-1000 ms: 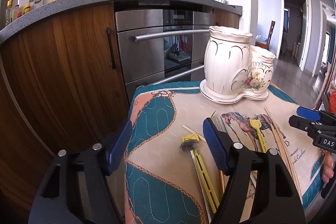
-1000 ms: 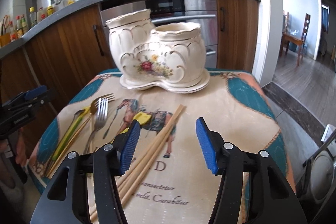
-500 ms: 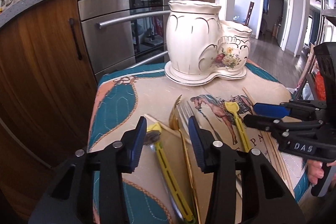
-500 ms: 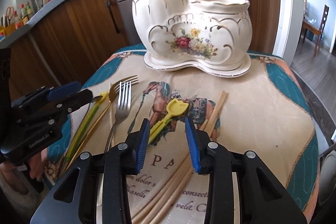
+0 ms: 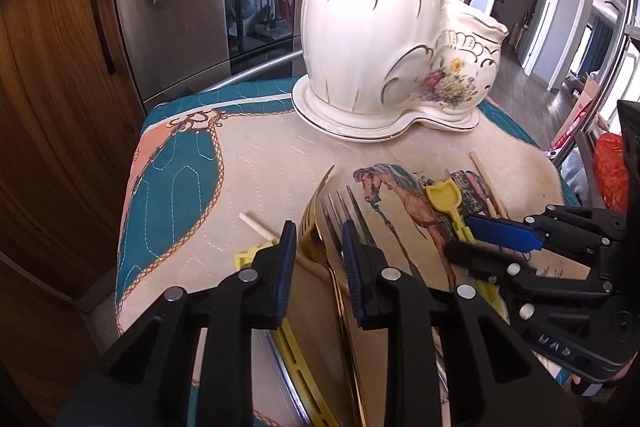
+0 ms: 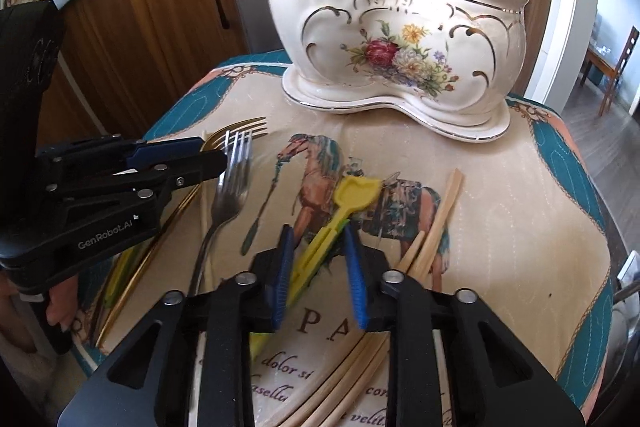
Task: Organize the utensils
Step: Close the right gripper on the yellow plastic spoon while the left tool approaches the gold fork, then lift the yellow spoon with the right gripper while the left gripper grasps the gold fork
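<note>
A cream floral ceramic holder (image 5: 372, 39) (image 6: 392, 39) stands at the far side of the cloth. My left gripper (image 5: 318, 239) (image 6: 212, 153) is low over the cloth and its jaws are closing, with the neck of the gold fork (image 5: 316, 223) (image 6: 240, 127) between them, pads clear of it. A silver fork (image 5: 344, 203) (image 6: 232, 187) lies just right of it. My right gripper (image 6: 318, 235) (image 5: 460, 235) is closing around the handle of the yellow scoop (image 6: 354, 191) (image 5: 440, 193), pads close beside it. Chopsticks (image 6: 436, 219) lie to its right.
A patterned cloth (image 5: 180, 187) covers the small table, whose edges drop off left and right. Another yellow utensil (image 5: 300, 359) and a lone chopstick (image 5: 256, 225) lie at the left. A steel oven (image 5: 180, 7) and wooden cabinets (image 5: 52, 67) stand behind.
Both grippers came forward and down to the utensils while their jaws narrowed. The left shifted from the yellow utensil to the gold fork, the right from the chopsticks to the yellow scoop.
</note>
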Tool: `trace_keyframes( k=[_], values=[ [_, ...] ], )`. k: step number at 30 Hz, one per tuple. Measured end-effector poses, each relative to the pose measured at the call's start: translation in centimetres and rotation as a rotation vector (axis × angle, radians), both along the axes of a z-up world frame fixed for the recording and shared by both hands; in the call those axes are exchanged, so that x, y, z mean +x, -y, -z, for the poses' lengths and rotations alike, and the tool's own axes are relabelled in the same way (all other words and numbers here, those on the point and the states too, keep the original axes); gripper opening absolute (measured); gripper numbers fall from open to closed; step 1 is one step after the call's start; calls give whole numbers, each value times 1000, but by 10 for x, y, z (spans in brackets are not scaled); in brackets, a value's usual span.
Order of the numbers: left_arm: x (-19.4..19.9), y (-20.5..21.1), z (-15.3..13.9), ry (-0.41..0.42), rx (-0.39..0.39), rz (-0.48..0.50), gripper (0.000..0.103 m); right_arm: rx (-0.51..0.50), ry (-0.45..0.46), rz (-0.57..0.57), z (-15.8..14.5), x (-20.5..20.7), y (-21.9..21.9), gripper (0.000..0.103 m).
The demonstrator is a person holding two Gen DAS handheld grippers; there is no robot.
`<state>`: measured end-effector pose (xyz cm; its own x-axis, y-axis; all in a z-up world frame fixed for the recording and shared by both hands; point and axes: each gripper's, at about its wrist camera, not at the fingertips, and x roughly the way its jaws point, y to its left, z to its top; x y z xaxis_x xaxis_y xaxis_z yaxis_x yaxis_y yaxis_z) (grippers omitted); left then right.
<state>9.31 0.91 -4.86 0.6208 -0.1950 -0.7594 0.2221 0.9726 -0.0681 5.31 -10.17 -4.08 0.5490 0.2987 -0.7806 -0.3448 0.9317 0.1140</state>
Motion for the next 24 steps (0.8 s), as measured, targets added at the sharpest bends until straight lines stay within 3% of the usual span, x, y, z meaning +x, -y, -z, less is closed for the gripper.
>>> trace_keyframes(
  k=[4,9,15,24],
  values=[
    [6,2,1,-16,15,-10,19,15,1,-5,2,1,4,11],
    [12,1,0,-28,-13,-17,9,39,14,-1,-1,-6,12,11],
    [5,-7,-8,-17,-113,-32,7,105,59,14,-13,-13,26,11],
    [-22,-20,-45,112,-262,-2,4,199,223,35,-46,-31,49,11]
  ],
)
